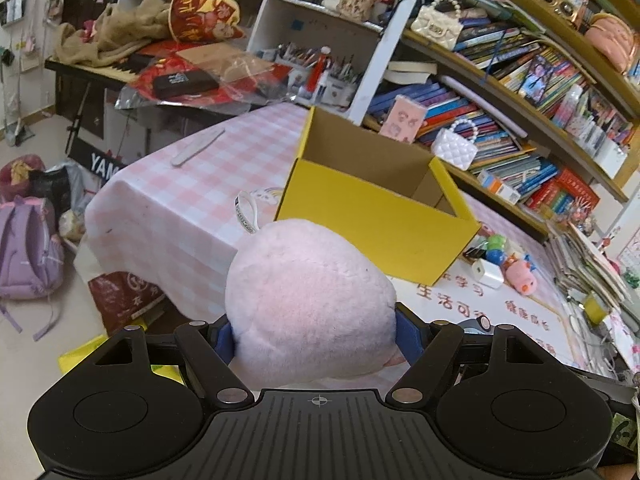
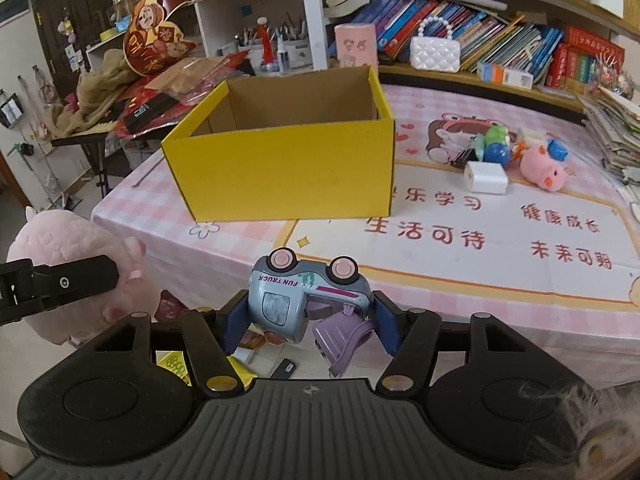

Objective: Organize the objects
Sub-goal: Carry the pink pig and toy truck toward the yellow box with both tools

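My left gripper (image 1: 316,338) is shut on a big pink plush toy (image 1: 308,300), which fills the space between the blue pads and hides the fingertips. The same plush toy (image 2: 72,264) shows at the left of the right wrist view, clamped by the left gripper's black finger (image 2: 76,276). My right gripper (image 2: 308,326) is shut on a grey-blue toy truck (image 2: 304,296), held upside down with its pink wheels up and a purple part hanging below. An open yellow cardboard box (image 1: 376,216) (image 2: 288,172) stands empty on the pink checked table, beyond both grippers.
Small toys lie right of the box: a white cube (image 2: 486,176), a pink pig (image 2: 546,170), a green and blue figure (image 2: 496,146). Bookshelves (image 1: 520,80) line the back and right. A purple backpack (image 1: 24,248) and bags sit on the floor at left.
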Tool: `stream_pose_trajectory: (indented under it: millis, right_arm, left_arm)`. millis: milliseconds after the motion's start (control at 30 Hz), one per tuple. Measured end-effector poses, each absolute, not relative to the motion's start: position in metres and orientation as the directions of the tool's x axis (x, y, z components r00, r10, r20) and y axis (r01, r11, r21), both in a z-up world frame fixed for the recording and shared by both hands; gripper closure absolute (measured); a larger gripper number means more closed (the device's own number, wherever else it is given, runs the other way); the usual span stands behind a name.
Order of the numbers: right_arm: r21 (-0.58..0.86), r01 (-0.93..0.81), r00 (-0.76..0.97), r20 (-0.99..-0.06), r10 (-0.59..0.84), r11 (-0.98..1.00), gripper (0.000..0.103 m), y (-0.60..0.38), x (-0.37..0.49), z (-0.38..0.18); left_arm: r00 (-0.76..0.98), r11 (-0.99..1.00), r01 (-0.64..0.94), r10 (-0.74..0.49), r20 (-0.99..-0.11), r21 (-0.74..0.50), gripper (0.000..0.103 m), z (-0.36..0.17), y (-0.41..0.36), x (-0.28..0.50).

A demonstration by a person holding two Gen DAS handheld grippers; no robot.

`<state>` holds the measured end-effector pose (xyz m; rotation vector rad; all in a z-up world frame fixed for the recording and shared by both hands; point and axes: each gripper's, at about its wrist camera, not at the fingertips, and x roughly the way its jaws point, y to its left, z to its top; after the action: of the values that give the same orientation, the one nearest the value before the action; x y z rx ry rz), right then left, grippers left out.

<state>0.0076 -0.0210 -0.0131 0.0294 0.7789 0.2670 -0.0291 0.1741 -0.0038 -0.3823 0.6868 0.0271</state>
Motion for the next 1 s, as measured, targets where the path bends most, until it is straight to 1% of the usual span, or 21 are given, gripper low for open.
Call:
stream_pose_trajectory:
  millis: [233,433,767,1000]
  right_arm:
    - [0.094,-0.195,0.712,-0.672,0.207,0.976,0.042,-0.024,0.001,-0.003]
    - [0.082,-0.185,0.709,-0.679,0.191,0.979,0.042,-0.023,-0.002,-0.003]
    - [0.081,-0.2,0.699,-0.686,0.2,0.976,0.042,-0.016,0.004,-0.007]
    - [0.096,-0.198,0.692,-0.691,0.208,0.976,0.042,-0.011,0.025,-0.01]
  left_arm:
    - [0.794,0.926,-0.106,-0.14,-0.591,-0.362,0.027,-0.001,0.174,-0.03]
    - [0.793,0.922,-0.093,-0.16,-0.588,-0.376,0.027,-0.002,0.177,-0.032]
    - [0.792,0.919,-0.109,-0.15,-0.592,-0.378,0.027,-0.005,0.183,-0.03]
    - [0.789,0.931,-0.1,-0.14,-0.598,-0.35,0.027,-0.004,0.183,-0.013]
